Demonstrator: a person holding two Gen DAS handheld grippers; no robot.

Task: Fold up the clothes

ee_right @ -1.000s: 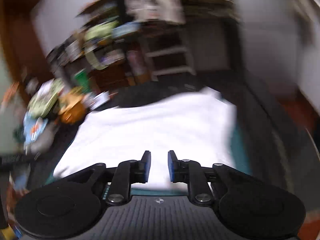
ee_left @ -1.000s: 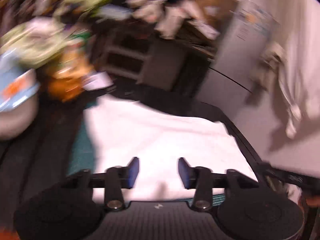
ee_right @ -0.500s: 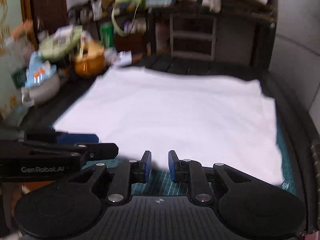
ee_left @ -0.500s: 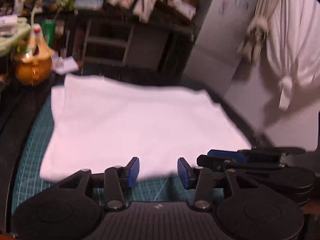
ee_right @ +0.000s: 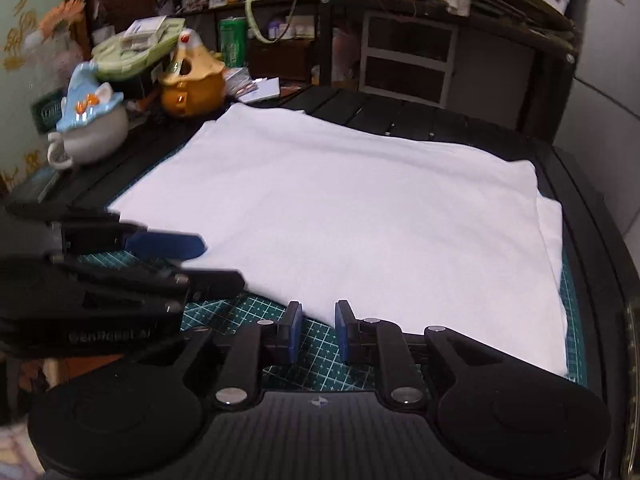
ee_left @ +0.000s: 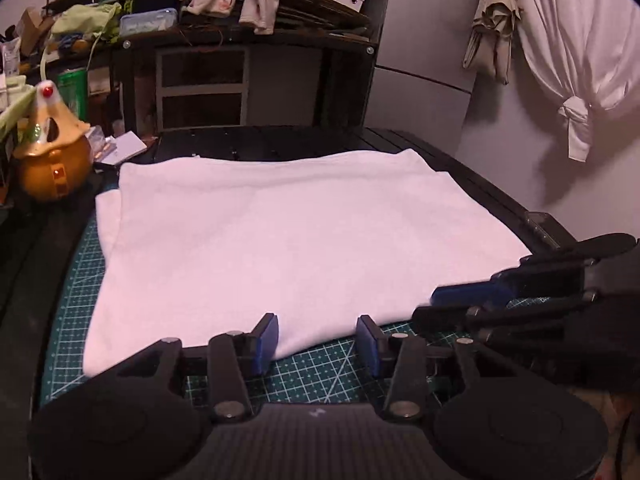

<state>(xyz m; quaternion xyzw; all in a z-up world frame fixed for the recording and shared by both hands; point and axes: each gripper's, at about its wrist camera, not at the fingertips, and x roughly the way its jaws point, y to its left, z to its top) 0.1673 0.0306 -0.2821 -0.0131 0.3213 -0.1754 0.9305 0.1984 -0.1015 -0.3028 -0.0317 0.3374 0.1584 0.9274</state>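
A white folded garment (ee_left: 288,232) (ee_right: 352,208) lies flat on the green cutting mat (ee_left: 320,372) (ee_right: 320,356). My left gripper (ee_left: 317,340) stands open at the garment's near edge, which runs between its blue pads without being pinched. My right gripper (ee_right: 319,330) has a narrow gap between its pads, with the mat showing through and the cloth edge just ahead of the tips. Each gripper shows side-on in the other's view: the right gripper (ee_left: 472,296) by the near right corner, the left gripper (ee_right: 164,245) by the near left edge.
The mat rests on a black slatted table (ee_left: 260,144). An orange teapot-shaped pot (ee_left: 52,168) (ee_right: 192,88) and a blue-and-grey cat mug (ee_right: 90,120) stand at the far left. Behind are a cluttered shelf (ee_left: 240,40), a grey fridge (ee_left: 424,80) and a tied white curtain (ee_left: 576,60).
Both grippers have come down and in to the garment's near edge. The views have gone from blurred to steady, and each gripper now appears in the other's view. The jaw gaps look the same.
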